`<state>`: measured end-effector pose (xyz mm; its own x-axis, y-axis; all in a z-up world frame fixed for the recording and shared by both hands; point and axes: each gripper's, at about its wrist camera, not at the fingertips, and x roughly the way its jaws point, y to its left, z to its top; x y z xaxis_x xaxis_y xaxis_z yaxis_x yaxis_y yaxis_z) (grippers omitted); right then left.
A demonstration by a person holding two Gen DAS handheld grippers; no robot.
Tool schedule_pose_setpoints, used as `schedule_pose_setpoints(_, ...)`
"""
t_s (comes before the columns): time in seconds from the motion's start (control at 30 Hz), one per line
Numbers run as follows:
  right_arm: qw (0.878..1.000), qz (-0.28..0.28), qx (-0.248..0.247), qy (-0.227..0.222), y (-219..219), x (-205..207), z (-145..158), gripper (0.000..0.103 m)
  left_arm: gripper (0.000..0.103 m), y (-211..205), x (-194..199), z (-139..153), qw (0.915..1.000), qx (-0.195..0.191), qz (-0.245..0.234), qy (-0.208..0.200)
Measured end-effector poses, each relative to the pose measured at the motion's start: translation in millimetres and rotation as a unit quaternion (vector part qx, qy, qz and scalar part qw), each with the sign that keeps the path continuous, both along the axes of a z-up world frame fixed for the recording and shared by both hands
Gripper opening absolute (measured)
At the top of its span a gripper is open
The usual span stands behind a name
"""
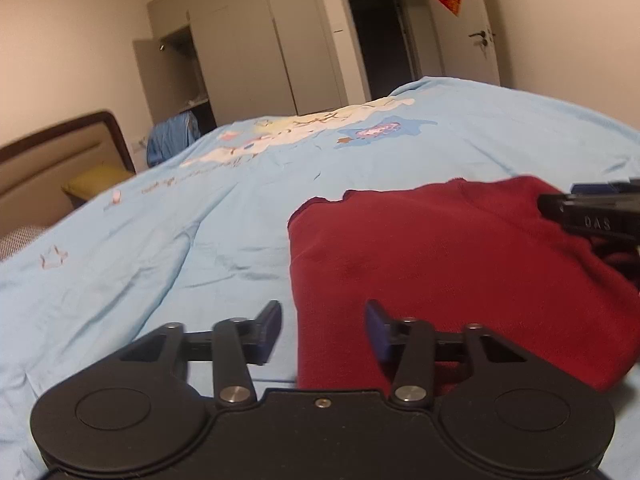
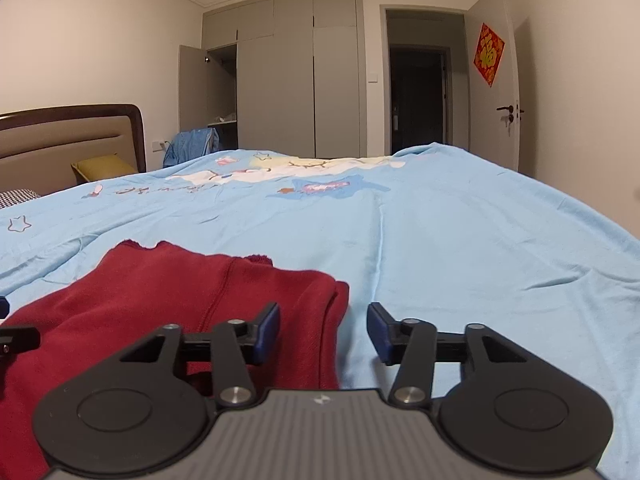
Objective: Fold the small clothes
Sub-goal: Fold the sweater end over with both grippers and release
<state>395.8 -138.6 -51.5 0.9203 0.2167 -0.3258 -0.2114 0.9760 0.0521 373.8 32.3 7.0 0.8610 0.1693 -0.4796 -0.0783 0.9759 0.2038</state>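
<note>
A dark red garment (image 1: 440,264) lies folded on the light blue bed cover (image 1: 160,248). My left gripper (image 1: 324,328) is open and straddles the garment's near left edge, with nothing between its fingers. In the right wrist view the same red garment (image 2: 180,300) fills the lower left. My right gripper (image 2: 324,330) is open over the garment's near right edge, one finger above the cloth and the other above the blue cover (image 2: 480,260). The right gripper's black tip (image 1: 592,212) shows at the right edge of the left wrist view, over the garment.
A padded headboard (image 2: 68,140) and a yellow pillow (image 2: 104,168) stand at the left. Grey wardrobes (image 2: 296,76), one door ajar, and a dark doorway (image 2: 418,100) lie beyond the bed. A blue cloth (image 2: 192,142) hangs near the wardrobe. The cover stretches far to the right.
</note>
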Motion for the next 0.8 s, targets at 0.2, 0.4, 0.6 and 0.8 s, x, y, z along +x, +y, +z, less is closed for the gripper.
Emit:
schedule_pose_setpoints(0.2,1.0,-0.002,-0.003,-0.023,-7,-23,18,0.076,0.079,23,-10,18,0.994,-0.106,0.022,0.009)
schedule_pose_setpoints(0.4,0.998,-0.002,0.002,-0.056,-12,-54,42,0.091,0.095,26,-32,39,0.9907,-0.131,0.03,-0.018)
schedule_pose_setpoints(0.6,0.996,0.005,0.008,-0.088,-16,-87,66,0.099,0.102,26,-56,61,0.9876,-0.147,0.026,-0.05)
schedule_pose_setpoints(0.8,0.993,0.014,0.012,-0.114,-19,-116,87,0.103,0.102,24,-77,76,0.9858,-0.148,0.028,-0.075)
